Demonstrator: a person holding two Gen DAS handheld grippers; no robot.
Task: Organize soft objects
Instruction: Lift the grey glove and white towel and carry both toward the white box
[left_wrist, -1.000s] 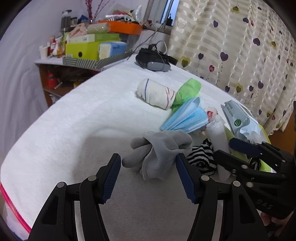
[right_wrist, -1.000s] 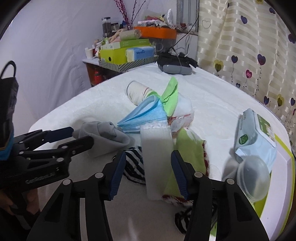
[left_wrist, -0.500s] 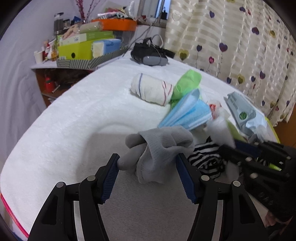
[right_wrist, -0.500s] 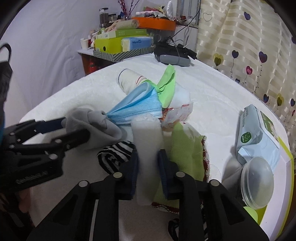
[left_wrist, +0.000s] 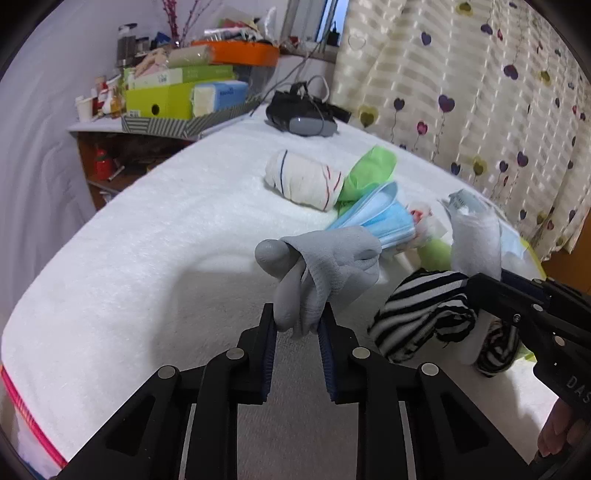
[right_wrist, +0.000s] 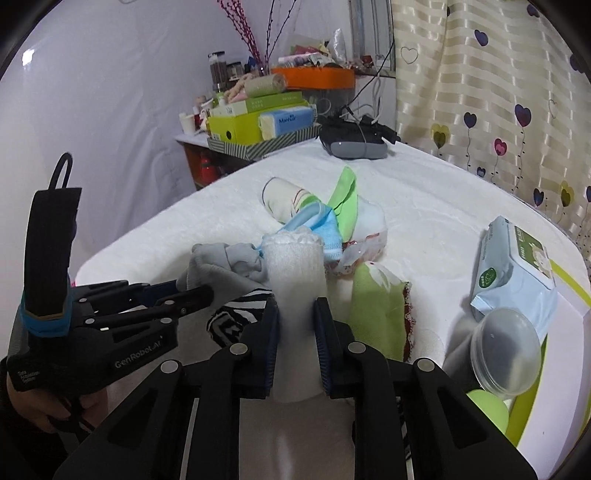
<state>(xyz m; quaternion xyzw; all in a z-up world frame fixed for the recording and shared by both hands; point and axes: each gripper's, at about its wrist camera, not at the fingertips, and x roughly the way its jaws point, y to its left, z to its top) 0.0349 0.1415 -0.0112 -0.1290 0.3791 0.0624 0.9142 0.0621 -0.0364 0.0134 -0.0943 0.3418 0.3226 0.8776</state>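
My left gripper (left_wrist: 297, 317) is closing on a grey glove (left_wrist: 332, 258); its pads press the glove's lower end, and the glove stands up off the white towel-covered surface (left_wrist: 147, 240). My right gripper (right_wrist: 295, 310) is shut on a white fluffy rolled cloth (right_wrist: 295, 266), held upright a little above the pile. Under and between them lie a black-and-white striped sock (left_wrist: 421, 314), blue face masks (left_wrist: 380, 218), a rolled white sock (left_wrist: 303, 181) and a green cloth (right_wrist: 376, 314). From the right wrist view the left gripper (right_wrist: 192, 290) shows at the left with the glove (right_wrist: 221, 266).
A pack of wipes (right_wrist: 517, 273) and a clear round lid (right_wrist: 506, 350) lie at the right by a green-edged tray (right_wrist: 569, 288). A dark headset (right_wrist: 354, 144) sits at the far end. A side table with boxes (right_wrist: 258, 125) stands behind; a curtain (left_wrist: 480, 92) hangs at the right.
The left jaws closed from wide open onto the grey glove. The right jaws closed onto the white rolled cloth and lifted it slightly.
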